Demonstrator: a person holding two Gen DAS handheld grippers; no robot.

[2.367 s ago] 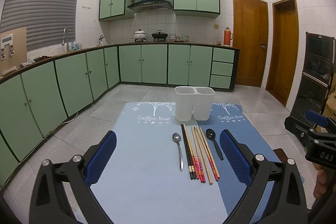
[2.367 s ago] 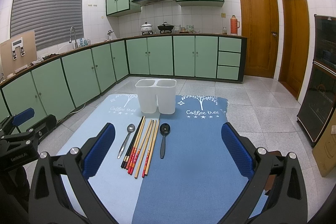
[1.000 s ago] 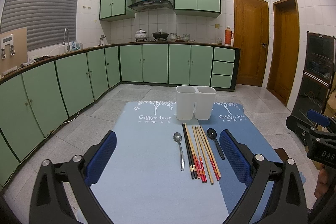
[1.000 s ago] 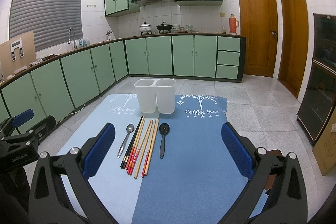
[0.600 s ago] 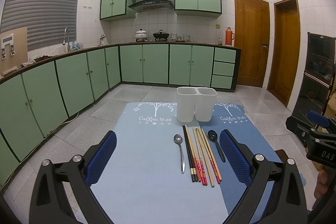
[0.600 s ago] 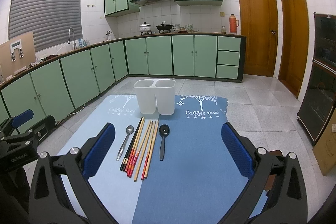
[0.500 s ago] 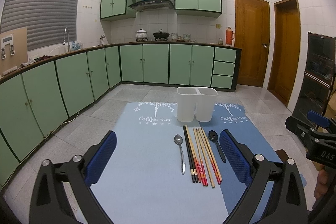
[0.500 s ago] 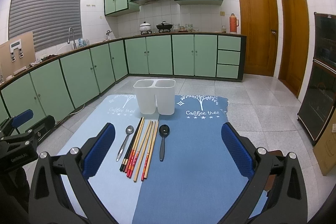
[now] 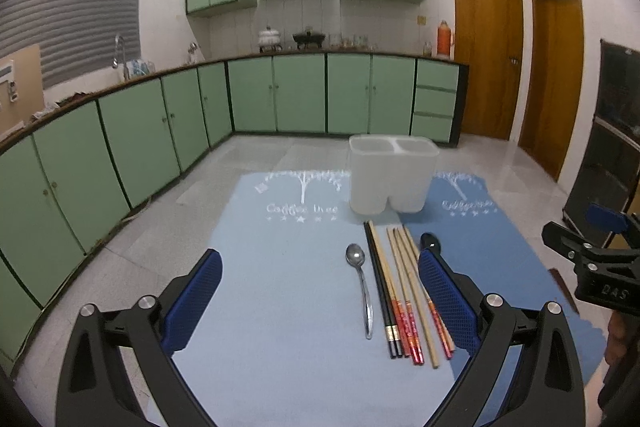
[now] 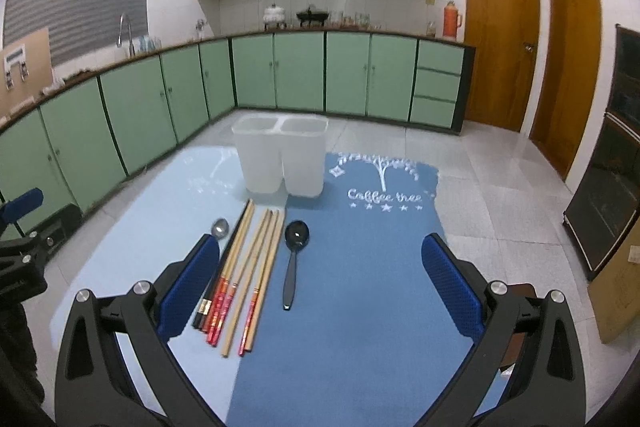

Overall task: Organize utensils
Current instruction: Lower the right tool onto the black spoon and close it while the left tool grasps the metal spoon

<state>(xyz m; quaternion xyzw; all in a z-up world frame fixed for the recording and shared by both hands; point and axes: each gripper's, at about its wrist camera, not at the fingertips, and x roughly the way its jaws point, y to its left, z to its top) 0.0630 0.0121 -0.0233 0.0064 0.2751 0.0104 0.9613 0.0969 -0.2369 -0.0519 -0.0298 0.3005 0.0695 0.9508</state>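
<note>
A white two-compartment utensil holder (image 9: 392,179) (image 10: 280,159) stands upright on a blue mat (image 9: 280,307) (image 10: 360,307). In front of it lie a metal spoon (image 9: 362,287) (image 10: 219,228), several chopsticks (image 9: 400,287) (image 10: 248,271) side by side, and a black spoon (image 10: 294,255) (image 9: 429,241). My left gripper (image 9: 320,291) is open and empty above the mat, left of the metal spoon. My right gripper (image 10: 316,279) is open and empty, over the black spoon.
The mat lies on a grey tiled floor (image 10: 500,187). Green cabinets (image 9: 160,131) run along the left and back. Wooden doors (image 10: 500,47) are at the back right. A dark cabinet (image 10: 612,187) stands at the right.
Both grippers have moved forward and lower toward the utensils, which now look larger and closer. Both stay open and empty.
</note>
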